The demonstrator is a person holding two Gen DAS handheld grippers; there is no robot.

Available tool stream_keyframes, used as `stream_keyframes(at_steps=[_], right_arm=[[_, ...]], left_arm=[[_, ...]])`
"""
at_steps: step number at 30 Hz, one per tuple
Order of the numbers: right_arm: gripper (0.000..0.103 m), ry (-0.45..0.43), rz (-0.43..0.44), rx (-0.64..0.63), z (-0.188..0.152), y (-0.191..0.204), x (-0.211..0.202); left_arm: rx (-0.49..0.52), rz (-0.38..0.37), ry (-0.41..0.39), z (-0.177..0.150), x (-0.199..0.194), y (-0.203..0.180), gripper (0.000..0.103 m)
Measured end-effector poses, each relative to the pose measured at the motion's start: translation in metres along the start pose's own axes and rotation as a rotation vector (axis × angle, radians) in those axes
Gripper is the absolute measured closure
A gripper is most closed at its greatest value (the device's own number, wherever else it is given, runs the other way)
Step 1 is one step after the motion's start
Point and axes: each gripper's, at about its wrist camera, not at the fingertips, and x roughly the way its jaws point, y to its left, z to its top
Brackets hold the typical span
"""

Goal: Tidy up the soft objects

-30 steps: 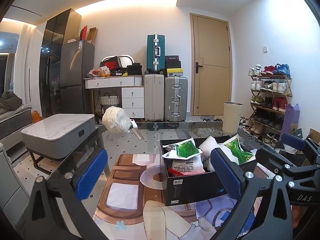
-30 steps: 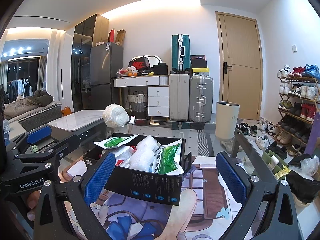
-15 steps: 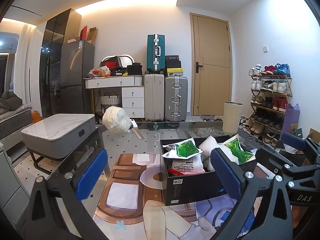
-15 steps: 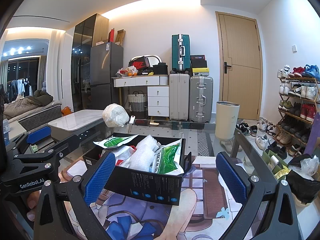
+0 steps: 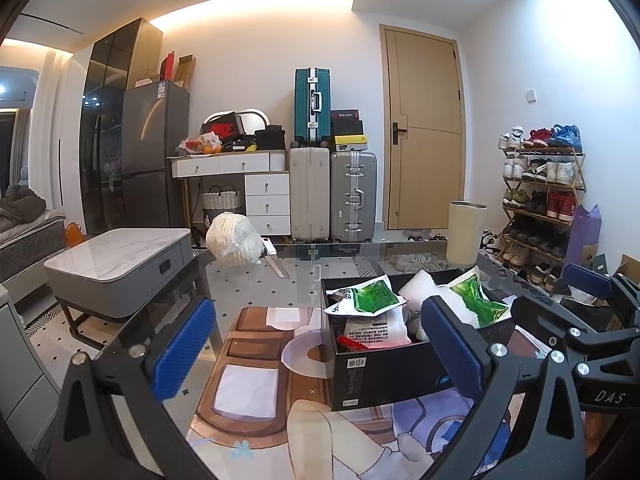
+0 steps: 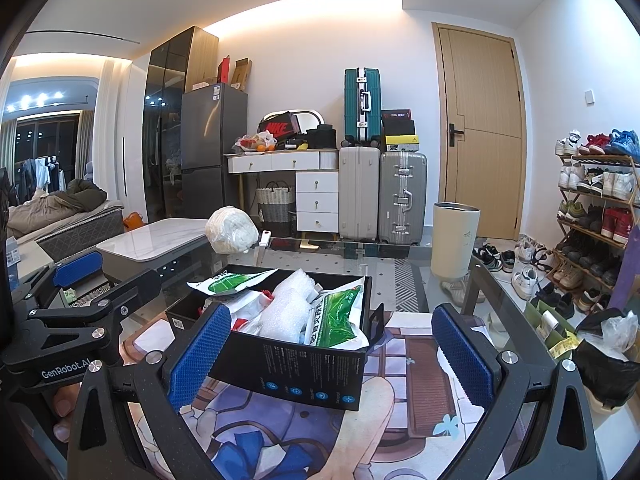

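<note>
Black cardboard box (image 5: 400, 368), open-topped, sits on the glass worktop (image 5: 280, 292) over a printed cartoon mat (image 6: 304, 440). Box is crammed: green-and-white plastic pouches (image 5: 368, 300), a white bubble-wrap wad (image 6: 286, 312), a white printed packet (image 5: 376, 326), something red low inside.

White crinkled plastic-wrapped bundle (image 5: 234, 240) lies apart from the box, at the worktop's far edge beyond the box's left corner, with a white-handled flat tool (image 5: 276, 260) just beside it.

Left gripper (image 5: 316, 354): blue-padded jaws spread wide, nothing between them, short of the box's left side. Right gripper (image 6: 328, 358): jaws likewise apart and empty, straddling the box's near wall without touching as far as I can tell.

Handling, by judgement: all light and yielding. Pouches look slick-filmed and may slide from the pads; pinch an edge seam or corner. Bubble wrap compresses, so take a full bite across its bulk. The bundle is rounded and loose-skinned; grip across its middle, not the wrapper.

View differences: left wrist view shows the box's left wall, its label and the printed packet's text. Right wrist view shows the box's long front wall with blue icons, a black bag (image 6: 604, 372) right of the box, and fingertips (image 6: 60, 404) of the person's hand under the left gripper.
</note>
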Motion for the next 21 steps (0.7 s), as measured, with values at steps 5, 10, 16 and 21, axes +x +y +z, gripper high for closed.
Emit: stream_keyframes(at_steps=[5, 10, 16, 21], right_arm=[[0.001, 0.001, 0.000, 0.000, 0.0002, 0.0002, 0.0003], [0.001, 0.001, 0.000, 0.000, 0.0003, 0.0004, 0.0003], [0.001, 0.002, 0.000, -0.001, 0.0003, 0.0007, 0.0004], [0.001, 0.001, 0.000, 0.000, 0.0004, 0.0006, 0.0003]], left_arm=[[-0.003, 0.005, 0.002, 0.0004, -0.0003, -0.0001, 0.000], [-0.002, 0.017, 0.010, 0.0007, 0.0008, -0.0018, 0.000], [-0.003, 0.031, 0.011, 0.0002, 0.0018, -0.0026, 0.000], [-0.003, 0.038, 0.018, -0.0003, 0.0030, -0.0029, 0.000]])
